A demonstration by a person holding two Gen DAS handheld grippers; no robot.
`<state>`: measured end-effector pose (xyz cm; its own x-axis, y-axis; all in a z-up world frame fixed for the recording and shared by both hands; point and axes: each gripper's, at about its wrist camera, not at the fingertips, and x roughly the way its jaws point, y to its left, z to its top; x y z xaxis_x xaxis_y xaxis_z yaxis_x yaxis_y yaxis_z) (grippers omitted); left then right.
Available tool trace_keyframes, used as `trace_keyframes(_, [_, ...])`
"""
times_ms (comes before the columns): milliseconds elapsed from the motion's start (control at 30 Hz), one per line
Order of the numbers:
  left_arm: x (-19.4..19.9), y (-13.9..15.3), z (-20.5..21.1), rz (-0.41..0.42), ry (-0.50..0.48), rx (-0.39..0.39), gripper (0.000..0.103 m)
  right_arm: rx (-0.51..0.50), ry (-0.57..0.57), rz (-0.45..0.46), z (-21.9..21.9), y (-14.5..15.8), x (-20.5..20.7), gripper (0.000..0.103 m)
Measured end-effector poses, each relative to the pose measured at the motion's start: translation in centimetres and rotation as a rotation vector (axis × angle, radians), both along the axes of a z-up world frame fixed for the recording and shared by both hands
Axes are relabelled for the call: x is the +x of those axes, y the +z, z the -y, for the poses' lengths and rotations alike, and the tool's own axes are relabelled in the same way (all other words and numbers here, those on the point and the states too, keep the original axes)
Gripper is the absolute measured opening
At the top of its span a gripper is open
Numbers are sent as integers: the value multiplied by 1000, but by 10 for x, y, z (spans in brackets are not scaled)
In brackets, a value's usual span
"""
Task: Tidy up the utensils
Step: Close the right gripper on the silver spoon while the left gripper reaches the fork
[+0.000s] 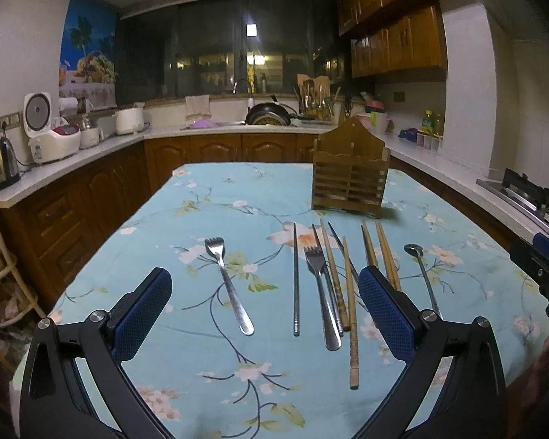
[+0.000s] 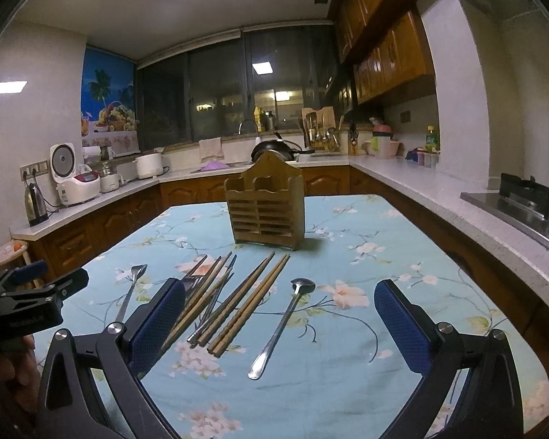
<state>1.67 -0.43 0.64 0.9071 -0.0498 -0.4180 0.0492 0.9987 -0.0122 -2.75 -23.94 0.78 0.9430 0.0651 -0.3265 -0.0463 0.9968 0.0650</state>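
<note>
Both grippers wide apart, holding nothing, above table.
Left gripper (image 1: 265,289) & right gripper (image 2: 280,301) hover over forks, spoon (image 2: 282,325), chopsticks (image 2: 250,314); wooden holder (image 2: 266,205) upright behind, seemingly empty.

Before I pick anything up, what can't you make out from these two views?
- Wooden holder interior: slatted front hides it, both views.
- Chopsticks lower ends: hidden behind left claw pad, left view.
- Fork beside the bundle: mostly behind right claw pad, right view.
- Counter items: too small.
</note>
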Motion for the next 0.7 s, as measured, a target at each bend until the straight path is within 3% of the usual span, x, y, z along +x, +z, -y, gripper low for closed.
trace_keyframes(200, [20, -3, 3, -74, -40, -5, 103, 22, 15, -47, 1, 0, 14, 103])
trace_keyframes(433, [59, -8, 13, -211, -121, -28, 101, 77, 31, -185, 11, -10, 51, 103])
trace_keyframes(700, [104, -20, 20, -346, -183, -68, 84, 144, 26, -304, 29, -26, 90, 98])
